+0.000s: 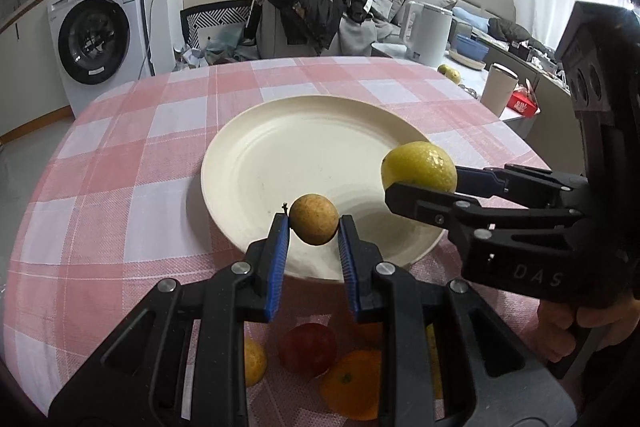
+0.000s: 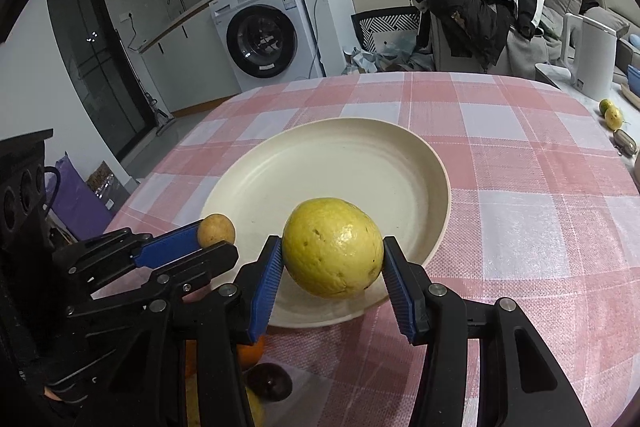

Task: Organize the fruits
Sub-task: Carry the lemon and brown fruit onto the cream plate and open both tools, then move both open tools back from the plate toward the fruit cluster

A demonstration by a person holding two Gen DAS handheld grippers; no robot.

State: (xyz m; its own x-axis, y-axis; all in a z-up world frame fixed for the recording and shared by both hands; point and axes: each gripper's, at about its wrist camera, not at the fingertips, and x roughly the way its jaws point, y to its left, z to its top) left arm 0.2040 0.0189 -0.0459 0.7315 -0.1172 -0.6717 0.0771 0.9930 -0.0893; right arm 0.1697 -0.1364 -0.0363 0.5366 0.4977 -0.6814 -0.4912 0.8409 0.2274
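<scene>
1. With both fruits held over the near rim of the cream plate (image 1: 320,115), this looks like the placing step.
2. Left gripper (image 1: 314,227) is clamped on a small brown fruit (image 1: 314,219); right gripper (image 2: 333,251) pinches a yellow-green citrus (image 2: 333,247).
3. Next: lower, open the jaws slowly; round fruit may roll.
4. More fruit (image 1: 307,349) lies on the checked tablecloth (image 1: 120,187) below the grippers.

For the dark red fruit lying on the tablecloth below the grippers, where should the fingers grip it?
Grip the dark red fruit across its widest middle, coming from above: it is round and sits close beside the orange fruit, leaving little side access.
</scene>
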